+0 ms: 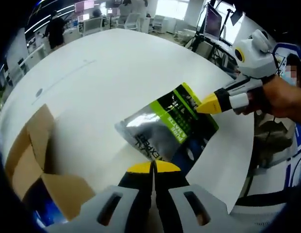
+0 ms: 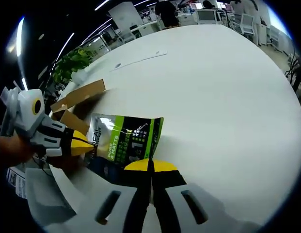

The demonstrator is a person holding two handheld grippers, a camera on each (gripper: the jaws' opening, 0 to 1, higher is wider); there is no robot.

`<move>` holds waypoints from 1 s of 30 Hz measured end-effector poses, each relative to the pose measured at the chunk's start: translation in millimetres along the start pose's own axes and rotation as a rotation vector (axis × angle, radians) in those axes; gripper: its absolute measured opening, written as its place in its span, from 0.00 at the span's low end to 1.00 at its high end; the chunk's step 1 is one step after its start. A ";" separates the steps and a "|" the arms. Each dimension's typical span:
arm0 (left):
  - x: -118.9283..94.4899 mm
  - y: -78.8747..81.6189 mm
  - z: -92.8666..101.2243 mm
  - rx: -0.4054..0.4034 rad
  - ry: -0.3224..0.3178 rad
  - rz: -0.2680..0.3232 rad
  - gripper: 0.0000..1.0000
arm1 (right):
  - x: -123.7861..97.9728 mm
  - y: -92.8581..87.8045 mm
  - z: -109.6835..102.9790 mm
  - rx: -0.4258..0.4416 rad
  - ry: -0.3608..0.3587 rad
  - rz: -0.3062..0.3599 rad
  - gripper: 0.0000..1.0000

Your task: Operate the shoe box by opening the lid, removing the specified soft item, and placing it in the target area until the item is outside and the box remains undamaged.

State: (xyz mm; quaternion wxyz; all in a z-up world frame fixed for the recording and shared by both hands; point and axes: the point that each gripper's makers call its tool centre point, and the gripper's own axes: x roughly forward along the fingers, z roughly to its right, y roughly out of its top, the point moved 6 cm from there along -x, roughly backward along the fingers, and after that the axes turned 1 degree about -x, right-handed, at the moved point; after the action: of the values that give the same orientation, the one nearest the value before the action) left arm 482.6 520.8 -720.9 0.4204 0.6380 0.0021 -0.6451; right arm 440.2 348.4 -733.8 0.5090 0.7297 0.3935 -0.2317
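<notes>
Both tools, left (image 1: 153,166) and right (image 2: 151,165), are clamped on opposite edges of the pouch (image 1: 167,128), held above the worktop (image 1: 111,73) beside the open box (image 1: 36,160). Next: lower it, then release.

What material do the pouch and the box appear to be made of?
The pouch looks like glossy plastic or foil film: its silver part reflects light and wrinkles, beside printed green and black panels. The box looks like plain matte brown cardboard, with flat stiff flaps; a blue surface shows inside. Both hand-held grippers, left and right, are shut on the pouch edges.
</notes>
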 end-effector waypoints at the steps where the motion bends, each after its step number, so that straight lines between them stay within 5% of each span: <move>1: 0.4 -0.5 0.1 0.002 -0.001 -0.004 0.00 | 0.7 -0.3 0.0 0.001 0.001 0.001 0.00; 18: 5.1 -7.4 -5.1 0.002 0.026 -0.043 0.00 | 5.9 -2.9 1.0 -0.016 0.000 0.004 0.05; 30: -2.7 -4.1 -7.3 0.001 0.038 -0.009 0.03 | -4.3 -6.7 7.6 -0.004 -0.020 0.019 0.06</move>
State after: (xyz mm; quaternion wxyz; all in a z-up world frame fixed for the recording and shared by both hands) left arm 485.9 528.9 -722.2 0.4170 0.6503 0.0126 -0.6348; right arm 432.7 341.1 -737.3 0.5164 0.7300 0.3822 -0.2333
